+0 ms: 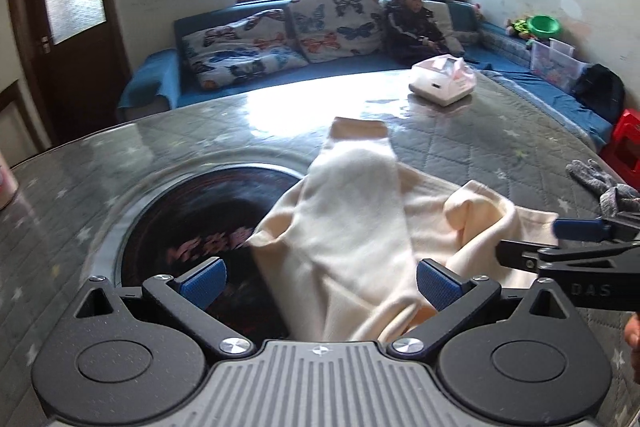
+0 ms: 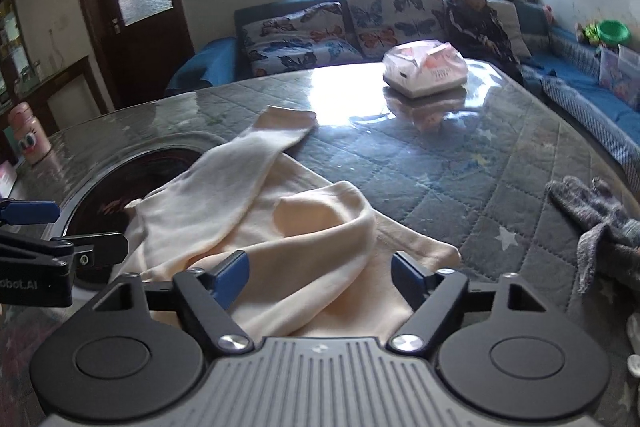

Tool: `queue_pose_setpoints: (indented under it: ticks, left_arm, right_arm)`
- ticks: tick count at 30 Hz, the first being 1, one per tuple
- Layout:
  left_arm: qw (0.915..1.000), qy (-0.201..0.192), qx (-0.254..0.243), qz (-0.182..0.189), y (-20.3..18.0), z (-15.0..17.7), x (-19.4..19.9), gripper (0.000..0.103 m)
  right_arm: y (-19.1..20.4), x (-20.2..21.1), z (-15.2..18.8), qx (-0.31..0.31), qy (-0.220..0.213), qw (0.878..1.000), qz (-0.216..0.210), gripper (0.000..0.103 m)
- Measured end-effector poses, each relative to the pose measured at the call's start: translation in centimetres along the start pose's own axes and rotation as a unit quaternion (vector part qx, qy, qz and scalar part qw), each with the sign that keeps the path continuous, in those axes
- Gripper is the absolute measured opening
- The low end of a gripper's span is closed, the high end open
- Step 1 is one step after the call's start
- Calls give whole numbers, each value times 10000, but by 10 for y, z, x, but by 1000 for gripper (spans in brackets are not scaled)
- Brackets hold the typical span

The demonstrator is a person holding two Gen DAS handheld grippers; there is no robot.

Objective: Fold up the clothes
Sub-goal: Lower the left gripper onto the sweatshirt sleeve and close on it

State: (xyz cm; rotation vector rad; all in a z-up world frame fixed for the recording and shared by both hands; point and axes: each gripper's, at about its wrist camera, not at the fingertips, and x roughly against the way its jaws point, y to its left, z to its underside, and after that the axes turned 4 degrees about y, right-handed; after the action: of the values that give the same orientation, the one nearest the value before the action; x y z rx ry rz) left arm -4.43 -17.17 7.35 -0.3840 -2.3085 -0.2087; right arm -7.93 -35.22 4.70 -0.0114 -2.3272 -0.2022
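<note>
A cream garment (image 1: 352, 227) lies crumpled on the grey quilted table (image 1: 500, 147), one sleeve stretched away toward the far side and part of it over a dark round inset (image 1: 192, 219). My left gripper (image 1: 318, 281) is open, its blue pads on either side of the near cloth edge, just above it. My right gripper (image 2: 320, 277) is open too, over the garment's (image 2: 280, 239) folded right part. Each gripper shows at the edge of the other's view: the right one in the left wrist view (image 1: 568, 239), the left one in the right wrist view (image 2: 48, 231).
A pink-white tissue pack (image 2: 424, 69) stands at the far side of the table. A grey knitted glove (image 2: 600, 223) lies at the right edge. A pink bottle (image 2: 30, 139) stands at the left. A blue sofa (image 1: 248, 67) with butterfly cushions and a seated child (image 1: 412, 23) lies beyond.
</note>
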Motion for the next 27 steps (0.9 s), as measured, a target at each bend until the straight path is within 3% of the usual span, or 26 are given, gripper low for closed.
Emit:
queue_pose_setpoints:
  ticks: [8, 13, 16, 19, 23, 27]
  left_arm:
    - [9993, 94, -265, 261, -14, -26, -42, 90]
    - [9987, 150, -413, 257, -22, -37, -66, 89]
    - [9985, 146, -473, 217, -25, -42, -79, 87]
    - [9980, 186, -558, 239, -28, -43, -92, 79]
    - [9973, 259, -574, 384, -28, -42, -105, 54]
    - [9968, 134, -545, 565, -24, -40, -99, 17]
  right_arm:
    - [-14, -23, -9, -233, 127, 9995, -145, 64]
    - [-20, -34, -12, -288, 228, 9992, -185, 61]
    - [-22, -37, -11, -317, 243, 9989, -254, 55]
    - [-22, -37, -10, -296, 230, 9988, -329, 45]
    - [-22, -37, -9, -267, 207, 9987, -374, 33]
    - [-26, -34, -7, -313, 158, 9984, -441, 19]
